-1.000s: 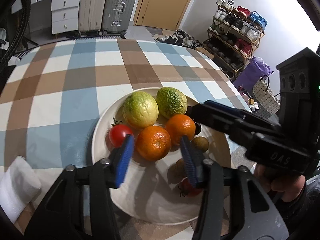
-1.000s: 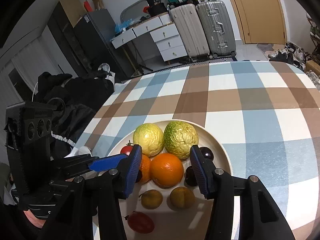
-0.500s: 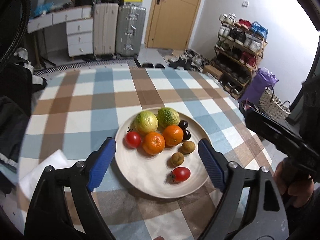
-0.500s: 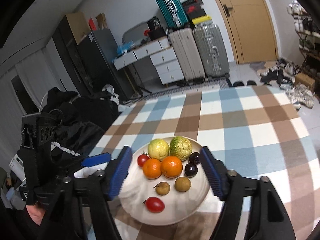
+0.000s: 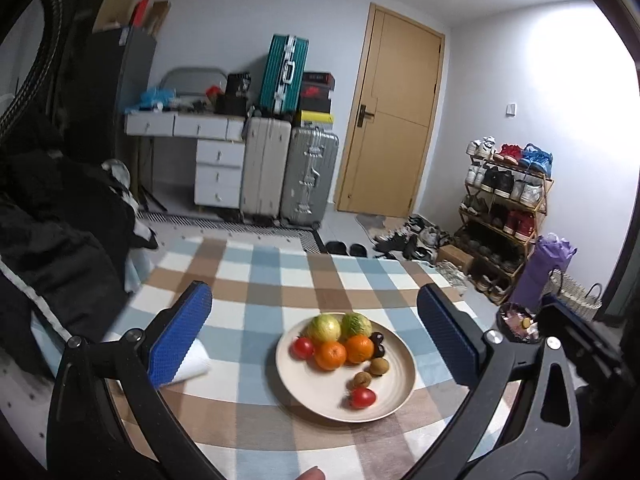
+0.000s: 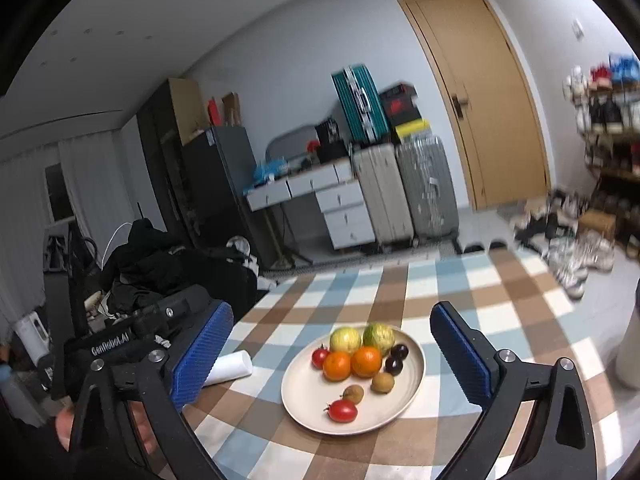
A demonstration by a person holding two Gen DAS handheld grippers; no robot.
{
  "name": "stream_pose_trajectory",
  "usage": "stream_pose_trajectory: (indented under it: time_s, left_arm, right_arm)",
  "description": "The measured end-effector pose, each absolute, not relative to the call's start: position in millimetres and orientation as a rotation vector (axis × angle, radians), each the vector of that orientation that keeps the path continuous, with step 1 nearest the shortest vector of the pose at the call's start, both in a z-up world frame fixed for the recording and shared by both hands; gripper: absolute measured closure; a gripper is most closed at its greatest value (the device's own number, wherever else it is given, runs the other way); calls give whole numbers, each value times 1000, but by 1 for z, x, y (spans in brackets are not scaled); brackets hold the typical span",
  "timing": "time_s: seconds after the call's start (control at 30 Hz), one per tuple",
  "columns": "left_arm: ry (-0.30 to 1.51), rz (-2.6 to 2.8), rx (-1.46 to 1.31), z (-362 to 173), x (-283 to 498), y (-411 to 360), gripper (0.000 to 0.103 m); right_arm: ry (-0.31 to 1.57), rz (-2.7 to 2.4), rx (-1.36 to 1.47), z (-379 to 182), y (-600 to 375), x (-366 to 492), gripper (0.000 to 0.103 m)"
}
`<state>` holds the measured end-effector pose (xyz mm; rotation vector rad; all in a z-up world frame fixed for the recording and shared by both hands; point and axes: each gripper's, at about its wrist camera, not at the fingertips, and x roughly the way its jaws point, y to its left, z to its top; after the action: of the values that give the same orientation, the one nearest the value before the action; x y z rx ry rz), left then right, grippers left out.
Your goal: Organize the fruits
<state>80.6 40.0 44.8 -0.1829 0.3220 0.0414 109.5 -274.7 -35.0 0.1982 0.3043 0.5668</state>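
- desk (image 5: 256, 280) with blue, brown and white checked cloth, carries everything below
- left tool (image 5: 316, 336) held above the near edge of the desk, jaws spread wide, nothing between them; blue pads (image 5: 180, 336) frame the plate
- right tool (image 6: 332, 356) also above the near edge, jaws wide apart, nothing gripped; left tool's body shows at its left side
- plate (image 5: 320, 396), beige, round, near the middle of the desk toward the near edge, holds all the fruit
- white roll (image 6: 230, 366) lying on the desk left of the plate, apart from it
- two yellow-green fruits (image 6: 346, 340) side by side at the plate's far rim
- two oranges (image 6: 338, 366) touching, just in front of them
- tomato (image 6: 320, 355) left of the oranges; second tomato (image 6: 343, 411) alone by the near rim
- two dark plums (image 6: 396, 358) right of the oranges
- two small brown fruits (image 6: 382, 382) mid-plate
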Motion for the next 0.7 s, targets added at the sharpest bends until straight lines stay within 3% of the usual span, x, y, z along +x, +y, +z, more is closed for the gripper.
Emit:
stream_pose_trajectory:
  time_s: [0.43, 0.7]
  left_arm:
    - [-10, 92, -92, 64, -20, 35, 0]
    - [39, 100, -60, 39, -37, 42, 0]
  right_arm:
    - [57, 444, 119, -16, -272, 31, 0]
    - [-52, 379, 18, -31, -262, 6, 0]
